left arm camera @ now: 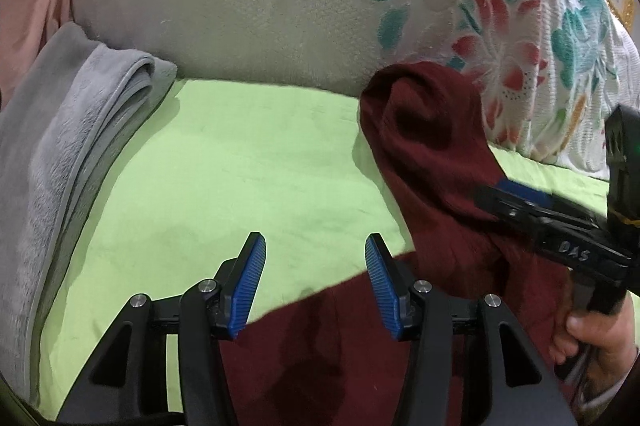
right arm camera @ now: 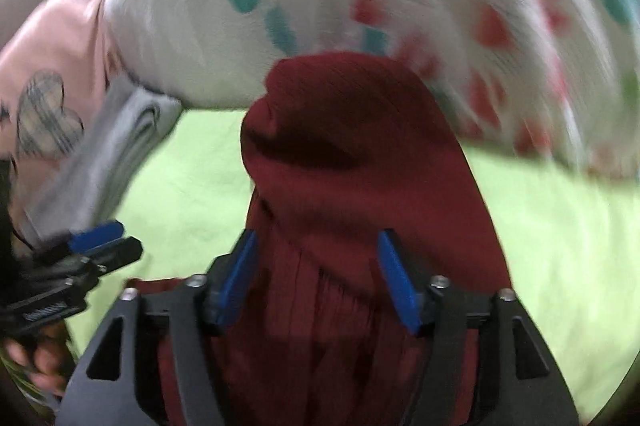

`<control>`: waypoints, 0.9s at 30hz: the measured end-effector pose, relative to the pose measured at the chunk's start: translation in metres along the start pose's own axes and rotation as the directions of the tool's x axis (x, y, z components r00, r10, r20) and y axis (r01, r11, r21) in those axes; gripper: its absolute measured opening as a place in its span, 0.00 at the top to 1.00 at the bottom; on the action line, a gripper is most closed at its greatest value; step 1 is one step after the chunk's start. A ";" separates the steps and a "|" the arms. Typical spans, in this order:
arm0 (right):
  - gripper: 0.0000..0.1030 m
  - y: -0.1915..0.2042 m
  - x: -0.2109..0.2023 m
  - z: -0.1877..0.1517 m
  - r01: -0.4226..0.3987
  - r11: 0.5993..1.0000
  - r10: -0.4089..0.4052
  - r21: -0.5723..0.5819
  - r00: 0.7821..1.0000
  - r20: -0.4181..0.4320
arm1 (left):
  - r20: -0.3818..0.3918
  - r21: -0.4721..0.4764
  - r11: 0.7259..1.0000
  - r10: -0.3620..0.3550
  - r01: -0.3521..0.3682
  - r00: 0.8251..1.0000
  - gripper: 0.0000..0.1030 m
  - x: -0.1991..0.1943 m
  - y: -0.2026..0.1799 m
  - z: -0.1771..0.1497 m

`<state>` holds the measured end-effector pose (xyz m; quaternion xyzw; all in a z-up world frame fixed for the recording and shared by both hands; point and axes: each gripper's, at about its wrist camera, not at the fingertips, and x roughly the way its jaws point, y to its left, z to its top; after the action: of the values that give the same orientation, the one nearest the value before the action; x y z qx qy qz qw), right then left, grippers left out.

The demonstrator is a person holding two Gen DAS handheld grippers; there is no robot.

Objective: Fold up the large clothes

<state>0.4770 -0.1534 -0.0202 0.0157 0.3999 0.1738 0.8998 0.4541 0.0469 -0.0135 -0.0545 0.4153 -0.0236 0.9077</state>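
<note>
A dark red garment (left arm camera: 432,154) lies bunched on the green sheet (left arm camera: 240,166), and its far end humps up against a floral blanket. My left gripper (left arm camera: 316,246) is open over the sheet at the garment's left edge, with nothing between its blue pads. My right gripper (right arm camera: 316,242) is open low over the same garment (right arm camera: 352,178). The cloth runs under and between its spread fingers, but the pads do not press it. From the left wrist view the right gripper (left arm camera: 496,196) reaches in over the garment from the right. The right wrist view is blurred.
A folded grey blanket (left arm camera: 72,130) lies at the left of the sheet. A white blanket with green and red flowers (left arm camera: 540,46) is piled along the back. Pink cloth with a heart print (right arm camera: 52,86) is at far left. A person's hand (left arm camera: 600,338) holds the right gripper's handle.
</note>
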 end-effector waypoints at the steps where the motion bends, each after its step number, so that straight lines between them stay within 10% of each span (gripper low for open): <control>1: 0.31 0.002 0.009 0.003 0.002 0.999 -0.002 -0.036 1.000 -0.009 | -0.003 0.000 1.000 0.001 -0.001 1.000 0.49 0.004 0.001 0.002; 4: 0.35 0.002 0.037 0.009 0.048 0.992 -0.055 -0.117 0.997 -0.055 | -0.020 -0.012 1.000 -0.006 0.005 1.000 0.49 0.016 0.004 0.005; 5: 0.69 -0.002 0.042 0.008 0.077 0.989 -0.085 -0.124 0.995 -0.060 | -0.024 -0.014 1.000 -0.009 0.009 1.000 0.49 0.019 0.005 0.007; 7: 1.00 -0.022 0.039 0.008 0.063 0.997 -0.066 -0.047 0.996 -0.068 | -0.026 -0.010 1.000 -0.010 0.009 1.000 0.49 0.022 0.003 0.008; 13: 1.00 -0.080 -0.029 -0.002 0.041 0.990 -0.050 0.133 0.997 0.065 | -0.002 0.054 0.998 -0.024 0.024 1.000 0.47 0.030 -0.019 0.022; 19: 1.00 -0.080 -0.048 -0.003 0.022 0.998 -0.025 0.058 0.999 0.044 | 0.022 0.107 0.994 0.011 -0.013 1.000 0.45 0.044 -0.042 0.046; 21: 0.89 -0.066 -0.038 -0.002 0.003 1.000 -0.004 0.007 1.000 0.019 | 0.022 0.103 0.995 0.016 -0.018 1.000 0.45 0.045 -0.040 0.049; 23: 0.53 -0.049 -0.029 -0.004 -0.016 0.999 0.017 -0.048 1.000 0.022 | 0.020 0.097 0.995 0.027 -0.029 0.999 0.45 0.047 -0.035 0.049; 27: 0.46 -0.019 -0.002 -0.006 -0.040 0.987 0.038 -0.155 0.999 -0.016 | 0.010 0.105 0.993 0.050 -0.051 0.999 0.45 0.050 -0.023 0.044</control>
<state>0.4771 -0.1728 -0.0262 -0.0478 0.3907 0.2222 0.8920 0.5205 0.0236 -0.0202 0.0038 0.4113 -0.0221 0.9112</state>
